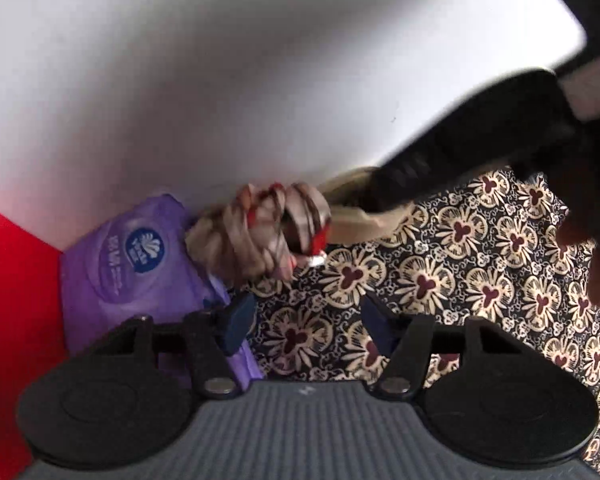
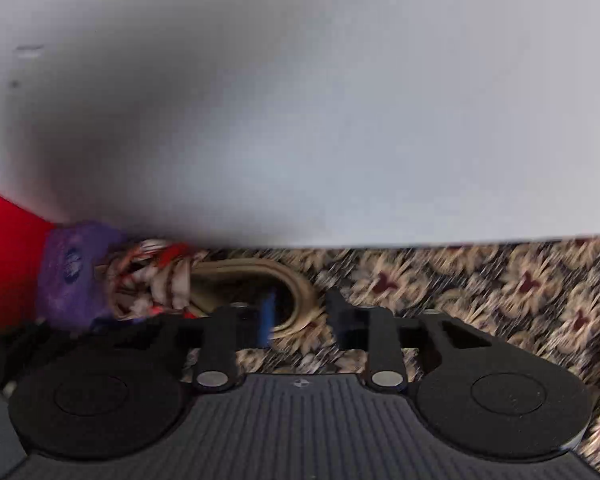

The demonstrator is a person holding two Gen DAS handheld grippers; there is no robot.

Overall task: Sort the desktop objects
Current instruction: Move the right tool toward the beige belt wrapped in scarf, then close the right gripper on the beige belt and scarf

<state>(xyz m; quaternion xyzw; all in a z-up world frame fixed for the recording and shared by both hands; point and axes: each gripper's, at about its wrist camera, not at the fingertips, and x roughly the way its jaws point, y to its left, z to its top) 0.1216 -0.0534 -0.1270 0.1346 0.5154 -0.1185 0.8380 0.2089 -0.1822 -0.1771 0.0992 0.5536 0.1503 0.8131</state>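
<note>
left gripper fingers apart | right gripper fingers apart | wrapped bundle blurred

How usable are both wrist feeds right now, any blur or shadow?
Left wrist: floral tablecloth sharp, crumpled wrapper smeared, fisheye bends the wall edge. Right wrist: heavy motion blur streaks the cloth, a broad dark shadow covers the white wall.
</note>
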